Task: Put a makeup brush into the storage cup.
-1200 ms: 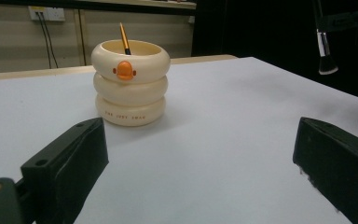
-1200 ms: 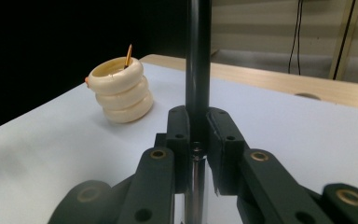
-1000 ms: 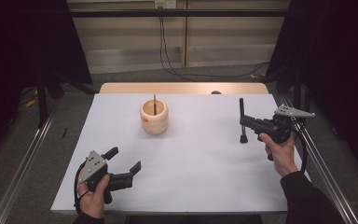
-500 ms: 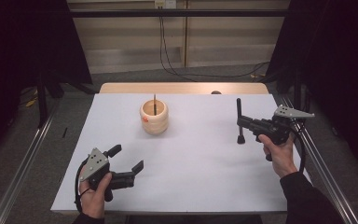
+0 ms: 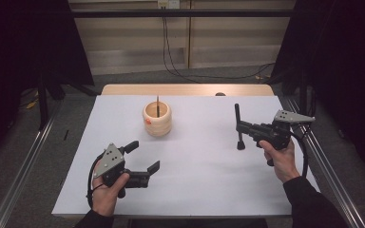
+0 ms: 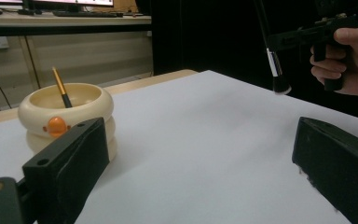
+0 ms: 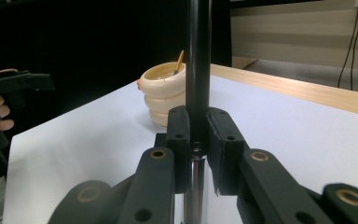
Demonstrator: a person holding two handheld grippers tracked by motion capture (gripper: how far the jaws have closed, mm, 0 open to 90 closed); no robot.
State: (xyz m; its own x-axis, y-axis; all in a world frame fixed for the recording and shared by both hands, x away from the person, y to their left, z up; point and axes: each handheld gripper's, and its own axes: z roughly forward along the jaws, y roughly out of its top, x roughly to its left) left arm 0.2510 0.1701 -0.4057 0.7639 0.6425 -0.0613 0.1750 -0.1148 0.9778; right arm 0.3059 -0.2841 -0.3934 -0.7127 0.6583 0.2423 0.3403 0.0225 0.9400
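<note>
From above, the right tongs (image 5: 241,127) hold a black brush (image 5: 238,124) upright over the white table (image 5: 199,166), right of the cream holder (image 5: 157,118). The right gripper view shows pads clamping its handle. The left tongs (image 5: 142,156) gape empty.

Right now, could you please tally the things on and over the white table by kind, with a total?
Holders: 1, the cream ringed holder on the white table.
Brushes: 2, a thin brush standing in the holder, and a black makeup brush held upright in the right hand-held gripper.
Hand-held grippers: 2, the right one and the left hand-held gripper, open.
Total: 5.
</note>
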